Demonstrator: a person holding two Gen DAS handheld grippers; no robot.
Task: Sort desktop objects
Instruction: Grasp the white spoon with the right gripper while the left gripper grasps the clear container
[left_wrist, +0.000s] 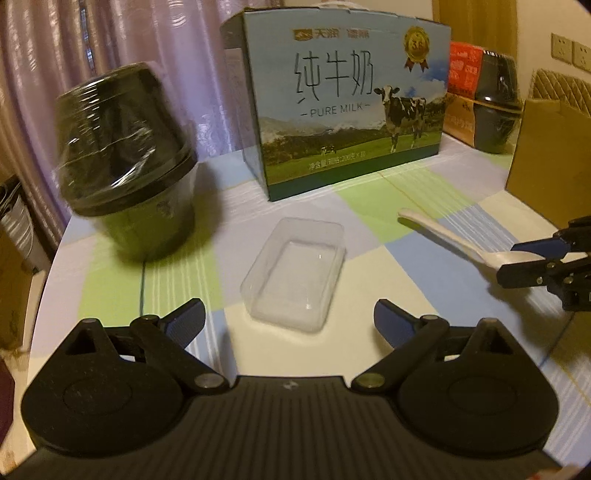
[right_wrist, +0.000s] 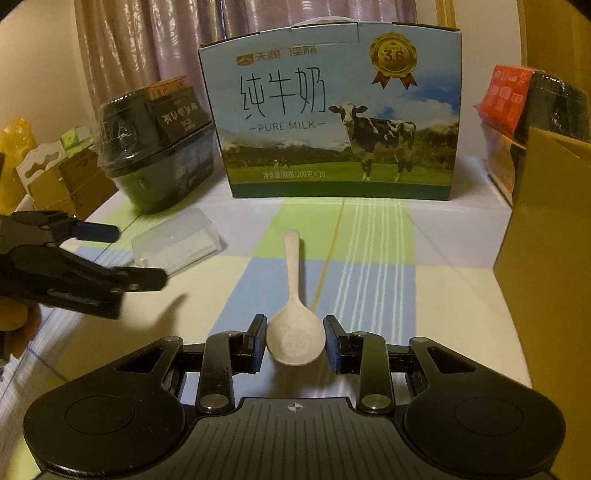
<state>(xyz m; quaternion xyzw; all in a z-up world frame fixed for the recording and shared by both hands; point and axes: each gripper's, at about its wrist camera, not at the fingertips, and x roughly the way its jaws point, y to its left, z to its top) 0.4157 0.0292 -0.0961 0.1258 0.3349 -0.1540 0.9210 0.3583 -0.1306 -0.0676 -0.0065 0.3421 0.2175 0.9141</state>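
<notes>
Each view comes from a fisheye camera mounted behind a handheld gripper, looking forward and downward along its jaws at the bench (left_wrist: 369, 229), with curved, darkened corners.

The left wrist view sits low and close over the bench's left part, its own gripper (left_wrist: 289, 323) filling the lower frame and a clear plastic tray (left_wrist: 295, 269) just ahead.

The right wrist view sits equally close further right, facing the milk carton (right_wrist: 332, 114) nearly head-on.

Both views share the carton (left_wrist: 347, 99), the tray (right_wrist: 177, 242), the white spoon (left_wrist: 454, 242) (right_wrist: 293, 314), the dark wrapped bowl (left_wrist: 125, 158) (right_wrist: 155, 147) and the checked cloth. Each camera also catches the other gripper at its frame edge: the right gripper (left_wrist: 517, 260) and the left gripper (right_wrist: 136, 256).
</notes>
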